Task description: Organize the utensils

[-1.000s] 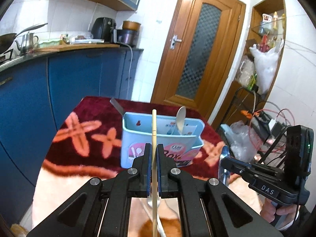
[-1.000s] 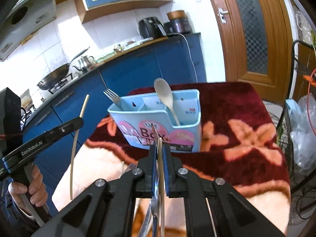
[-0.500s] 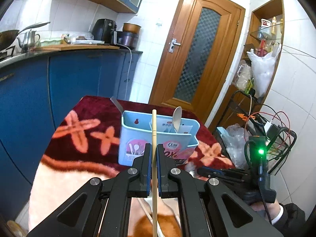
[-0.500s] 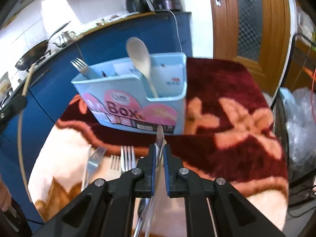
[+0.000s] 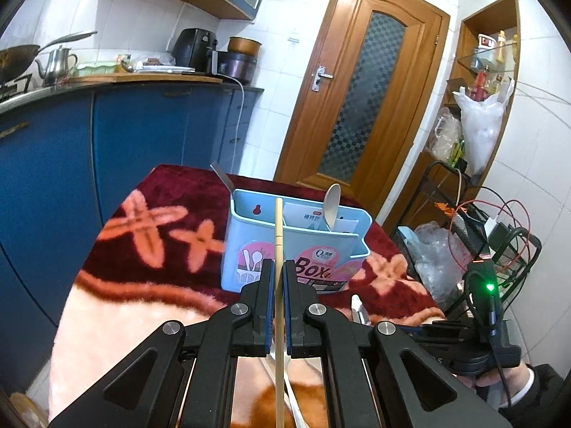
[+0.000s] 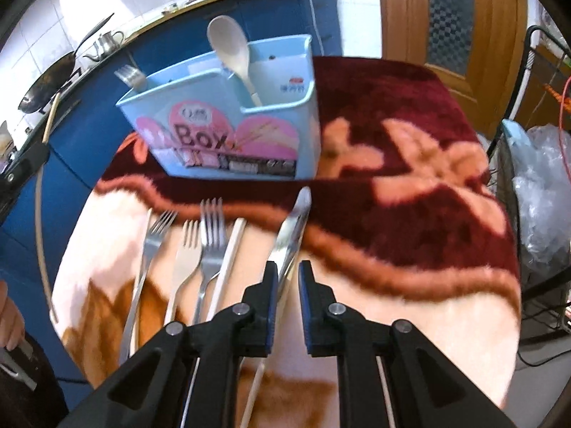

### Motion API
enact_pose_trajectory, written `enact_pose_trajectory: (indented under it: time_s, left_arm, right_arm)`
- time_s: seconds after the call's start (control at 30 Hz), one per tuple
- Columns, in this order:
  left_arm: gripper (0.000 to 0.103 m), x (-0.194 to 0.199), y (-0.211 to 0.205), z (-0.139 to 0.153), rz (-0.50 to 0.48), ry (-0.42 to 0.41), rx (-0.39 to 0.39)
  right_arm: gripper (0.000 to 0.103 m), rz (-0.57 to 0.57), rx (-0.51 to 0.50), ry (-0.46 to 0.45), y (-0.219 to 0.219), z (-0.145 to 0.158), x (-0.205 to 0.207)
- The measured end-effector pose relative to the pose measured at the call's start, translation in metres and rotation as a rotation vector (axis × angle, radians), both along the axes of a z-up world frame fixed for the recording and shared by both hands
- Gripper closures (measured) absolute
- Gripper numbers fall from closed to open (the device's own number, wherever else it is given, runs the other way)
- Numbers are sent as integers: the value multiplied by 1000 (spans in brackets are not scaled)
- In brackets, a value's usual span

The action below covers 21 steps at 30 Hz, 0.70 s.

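From the left wrist view, my left gripper [image 5: 279, 278] is pinched tight on a thin pale wooden chopstick [image 5: 278, 235] that stands upright between its blue pads. Past it, the light blue plastic utensil box with pink labels [image 5: 292, 246] sits toward the far edge of the worktop, which is covered by a plush dark red and cream blanket with orange flowers [image 5: 150, 221]. A pale wooden spoon [image 5: 332, 201] stands in the box's right compartment and a metal handle [image 5: 221, 176] leans out of its left one. Near the right edge I see my right gripper's black body [image 5: 474, 342], low over the blanket.

From the right wrist view, my right gripper [image 6: 286, 278] has its jaws opening, with a gap showing on either side of the silver metal utensil handle [image 6: 292, 228] that runs between them and lies on the blanket; which utensil it is I cannot tell. Just beside it, toward the near left, lie a second chopstick [image 6: 233, 246], two silver metal forks [image 6: 212, 235] [image 6: 153, 246] and a pale wooden fork [image 6: 187, 253]. A fork head [image 6: 130, 75] pokes from the box's left compartment
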<state>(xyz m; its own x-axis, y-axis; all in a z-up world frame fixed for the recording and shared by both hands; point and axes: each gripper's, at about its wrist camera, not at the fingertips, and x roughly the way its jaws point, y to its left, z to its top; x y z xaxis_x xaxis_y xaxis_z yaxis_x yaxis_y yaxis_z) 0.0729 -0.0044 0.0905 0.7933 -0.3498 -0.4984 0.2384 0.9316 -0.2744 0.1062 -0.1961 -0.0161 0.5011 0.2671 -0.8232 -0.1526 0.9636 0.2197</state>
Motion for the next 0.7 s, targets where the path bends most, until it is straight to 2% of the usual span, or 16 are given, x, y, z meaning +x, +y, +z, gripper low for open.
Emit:
enact_pose_trajectory:
  time_s: [0.13,0.33,0.53,0.7]
  left_arm:
    - [99,1,-2,-1,-10,4,-8]
    - [99,2,1,-3,-10,8,-4]
    - [99,6,6,-7,0,22,-14]
    - [99,6,11,-10,7,24,-17]
  right_arm:
    - [89,-4,9,-2,2,-2,11]
    - [89,7,87,71,8,-16,31]
    - [89,43,82,73,21,-15,27]
    - [89,34,76,92,13,-7,13]
